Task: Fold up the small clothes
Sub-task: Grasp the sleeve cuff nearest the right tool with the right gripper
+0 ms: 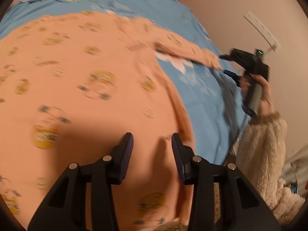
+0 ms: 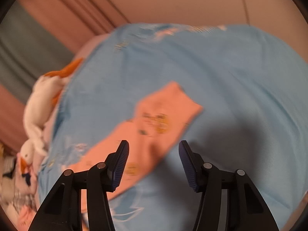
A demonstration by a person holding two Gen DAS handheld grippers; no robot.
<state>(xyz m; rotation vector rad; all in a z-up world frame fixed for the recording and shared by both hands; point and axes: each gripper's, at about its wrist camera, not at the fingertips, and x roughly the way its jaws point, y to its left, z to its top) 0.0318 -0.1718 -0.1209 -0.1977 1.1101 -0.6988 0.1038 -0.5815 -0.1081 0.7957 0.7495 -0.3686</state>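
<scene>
A small peach garment printed with yellow cartoon faces lies spread on a light blue sheet. My left gripper is open just above the garment's body, holding nothing. One sleeve stretches to the right toward my right gripper, seen from the side in a hand. In the right wrist view the sleeve lies on the blue sheet, and my right gripper is open above the sleeve, apart from it. Both views are motion-blurred.
A white plush goose with an orange beak lies at the bed's left edge. A beige wall and a white power strip are right of the bed. A fluffy cream sleeve covers the arm.
</scene>
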